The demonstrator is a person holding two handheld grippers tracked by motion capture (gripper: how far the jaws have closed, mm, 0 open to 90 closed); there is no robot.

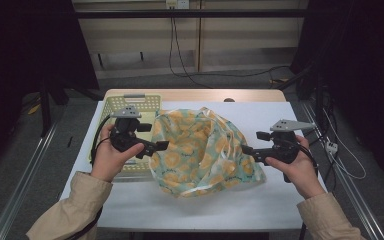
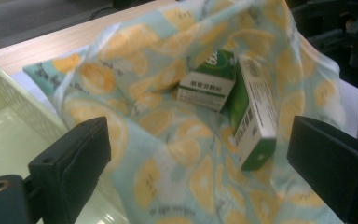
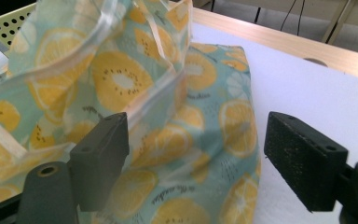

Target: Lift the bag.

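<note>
- Bag [image 1: 200, 150]: thin, soft printed film with lemon pattern, centre of high view on the white table [image 1: 260, 200]; likely light, limp, slippery.
- Contents: 2 stiff green-and-white cartons [image 2: 230, 100] inside, upper centre of left gripper view.
- Grip point, as judged: ribbon-edged rim [image 3: 154, 95].
- Left gripper [image 1: 161, 145], right gripper [image 1: 246, 149]: jaws apart, clamped on nothing.
- Basket [image 1: 111, 106]: perforated plastic, left.

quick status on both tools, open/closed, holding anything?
Left tool: open, holding nothing, at the lemon-print bag's left edge.
Right tool: open, holding nothing, at the bag's right edge.
</note>
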